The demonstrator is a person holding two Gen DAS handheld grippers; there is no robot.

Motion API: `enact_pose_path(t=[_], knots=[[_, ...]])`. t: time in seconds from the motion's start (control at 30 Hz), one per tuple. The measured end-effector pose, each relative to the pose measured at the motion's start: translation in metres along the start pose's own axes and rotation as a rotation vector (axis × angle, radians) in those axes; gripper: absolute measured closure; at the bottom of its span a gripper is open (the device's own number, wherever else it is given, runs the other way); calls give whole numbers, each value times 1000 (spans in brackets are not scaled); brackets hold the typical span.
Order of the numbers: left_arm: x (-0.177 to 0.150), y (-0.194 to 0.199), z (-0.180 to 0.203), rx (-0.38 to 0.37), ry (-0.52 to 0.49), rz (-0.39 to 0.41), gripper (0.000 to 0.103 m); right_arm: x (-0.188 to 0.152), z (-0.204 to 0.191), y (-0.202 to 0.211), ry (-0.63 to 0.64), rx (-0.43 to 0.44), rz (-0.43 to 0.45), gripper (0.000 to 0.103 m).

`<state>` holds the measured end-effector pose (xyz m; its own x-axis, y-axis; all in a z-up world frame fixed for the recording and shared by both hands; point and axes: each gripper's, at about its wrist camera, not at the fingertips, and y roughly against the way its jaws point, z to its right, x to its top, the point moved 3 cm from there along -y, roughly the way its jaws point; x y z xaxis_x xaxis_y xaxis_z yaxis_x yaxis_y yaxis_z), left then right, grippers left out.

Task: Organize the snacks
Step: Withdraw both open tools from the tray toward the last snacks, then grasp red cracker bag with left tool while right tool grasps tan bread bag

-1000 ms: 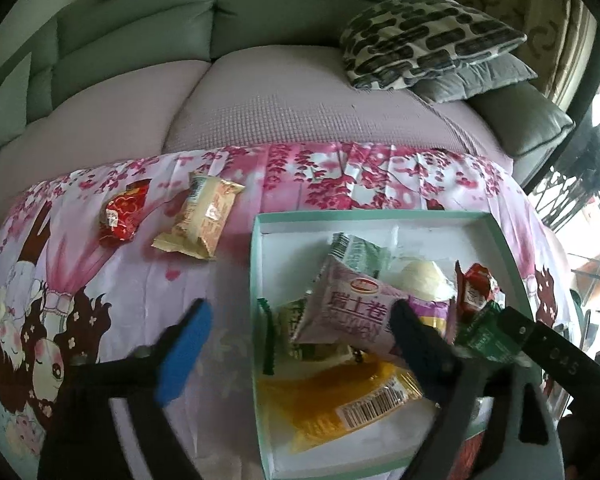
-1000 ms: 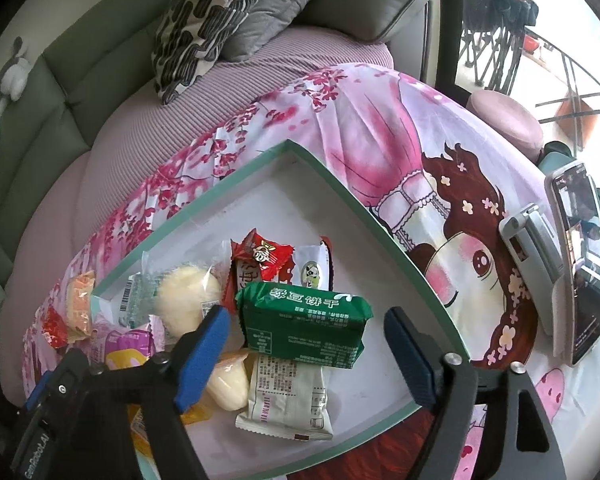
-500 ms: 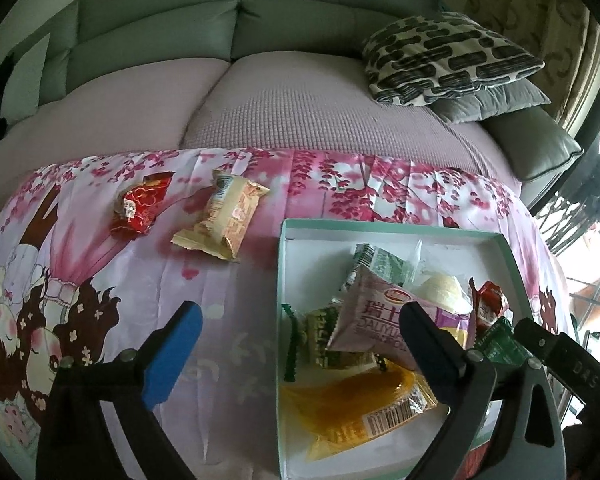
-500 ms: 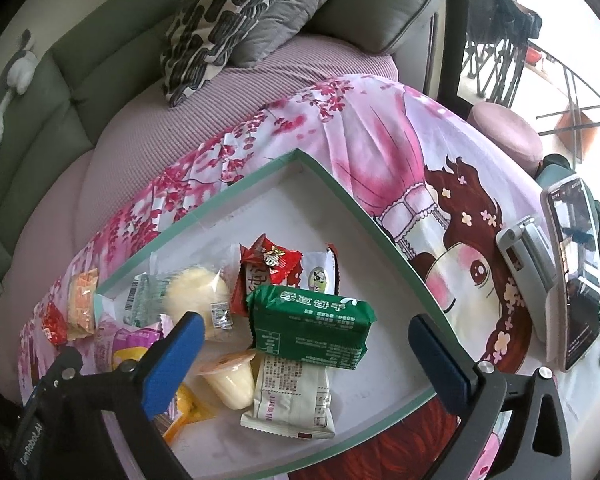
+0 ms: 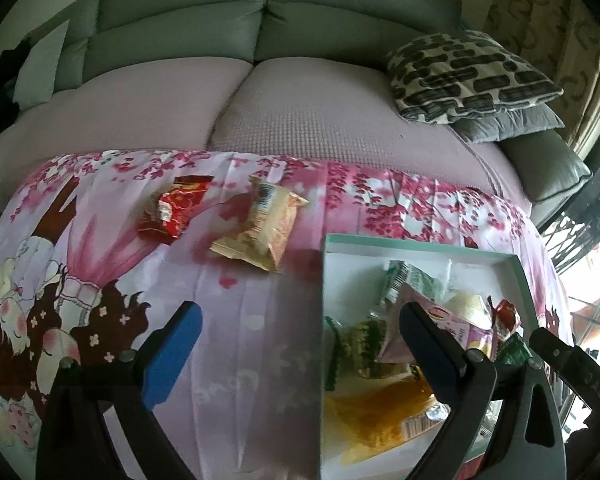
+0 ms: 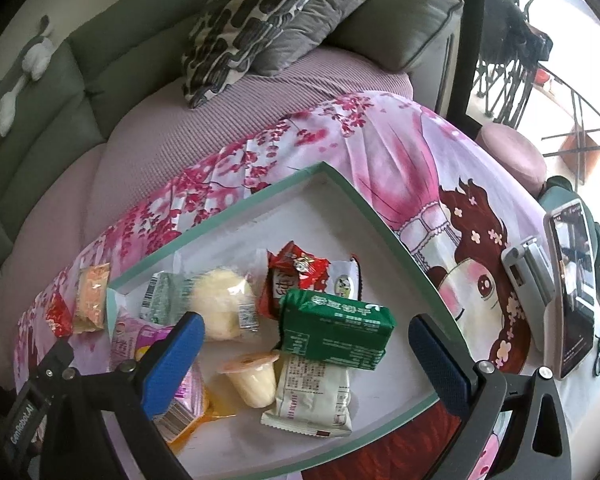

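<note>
Since most of the snacks already lie heaped in the green-rimmed tray (image 6: 384, 232), I judge the job well along. Two remain outside it on the pink cloth (image 5: 260, 340): a red packet (image 5: 172, 210) and a tan packet (image 5: 260, 226), side by side, left of the tray. My left gripper (image 5: 296, 344) hangs with jaws wide apart and empty, short of those two. My right gripper (image 6: 304, 356) hovers above the tray, jaws likewise apart, gripping nothing.
</note>
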<state>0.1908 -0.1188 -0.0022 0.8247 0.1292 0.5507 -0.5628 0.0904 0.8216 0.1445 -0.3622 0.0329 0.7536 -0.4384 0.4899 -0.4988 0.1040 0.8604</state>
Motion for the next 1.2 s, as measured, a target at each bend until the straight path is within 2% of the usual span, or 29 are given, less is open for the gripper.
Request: enact_pose_path(t=[0.4,0.7,0.8,0.9,1.0,1.2], knots=[[7,5,-61,42,116,24,4,-4,-52,16,112,76,45,0],[9,13,-126,137,233,74,4,-22,-105,13,217,172,30,0],[6,12,-150,136,297,73,4,-28,-124,10,245,209,38,0],[5,10,-167,137,347,78,4,-40,-147,-1,278,258,1,0],[5,6,-182,134,389,83,4,-45,-165,-5,311,267,3,0],[14,-7,-191,92,332,61,4,-47,-194,-4,351,276,28,0]])
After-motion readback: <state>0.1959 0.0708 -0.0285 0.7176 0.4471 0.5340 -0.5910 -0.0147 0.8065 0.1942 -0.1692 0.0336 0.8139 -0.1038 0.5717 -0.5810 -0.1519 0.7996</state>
